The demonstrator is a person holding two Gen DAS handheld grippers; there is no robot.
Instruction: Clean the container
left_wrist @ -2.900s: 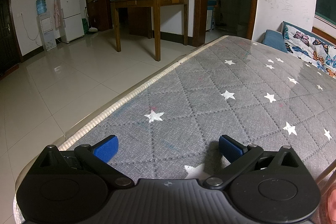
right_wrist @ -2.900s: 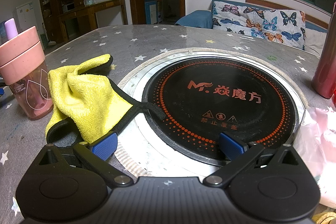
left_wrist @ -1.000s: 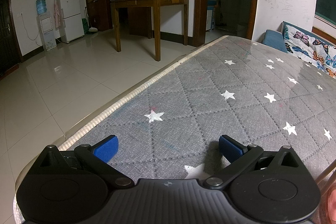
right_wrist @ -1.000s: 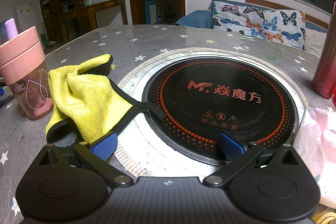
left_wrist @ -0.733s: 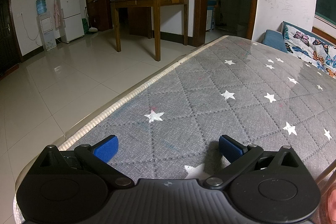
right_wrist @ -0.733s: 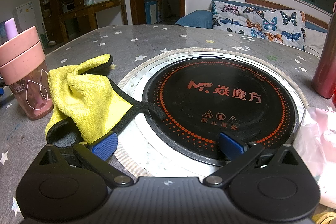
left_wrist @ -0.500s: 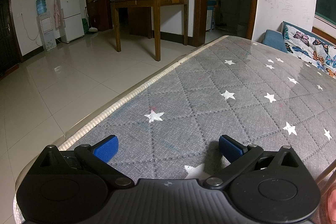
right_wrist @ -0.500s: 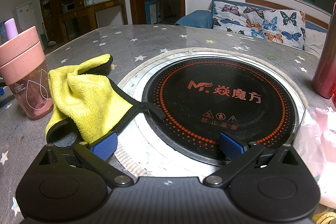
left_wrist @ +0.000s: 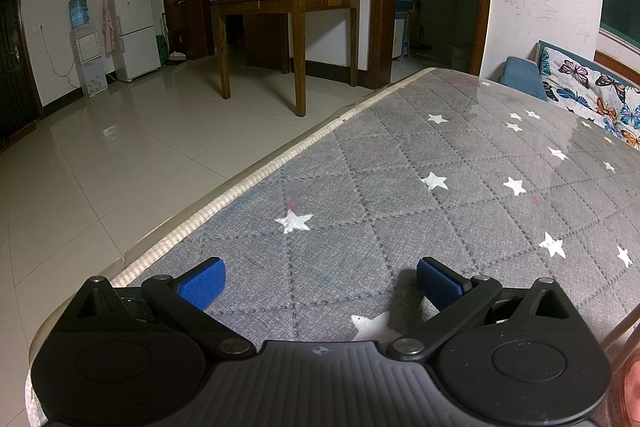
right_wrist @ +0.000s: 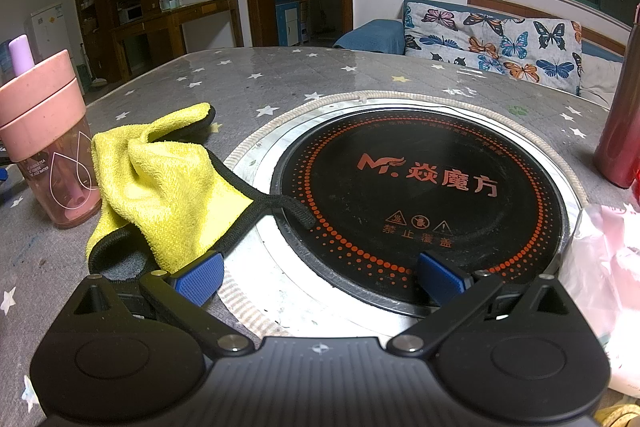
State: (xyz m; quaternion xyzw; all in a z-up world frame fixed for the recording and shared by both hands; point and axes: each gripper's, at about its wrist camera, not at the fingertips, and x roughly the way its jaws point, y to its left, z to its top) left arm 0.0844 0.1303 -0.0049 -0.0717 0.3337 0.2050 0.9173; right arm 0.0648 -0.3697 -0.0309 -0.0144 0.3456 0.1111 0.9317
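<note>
A pink lidded cup (right_wrist: 48, 143) with a lilac straw stands at the left of the right wrist view. Beside it lies a crumpled yellow cloth (right_wrist: 160, 183) with a black hem, its corner reaching the induction hob (right_wrist: 420, 195). My right gripper (right_wrist: 318, 281) is open and low over the hob's steel rim, its left fingertip just short of the cloth. In the left wrist view my left gripper (left_wrist: 320, 283) is open over the grey star-patterned table cover (left_wrist: 400, 187), with nothing between its fingers. A sliver of the pink cup (left_wrist: 628, 383) shows at the lower right edge.
A dark red bottle (right_wrist: 620, 131) stands at the hob's right, with a pink plastic bag (right_wrist: 600, 287) in front of it. The table edge (left_wrist: 256, 179) runs diagonally on the left, with tiled floor beyond. A butterfly-print sofa (right_wrist: 500, 39) lies behind the table.
</note>
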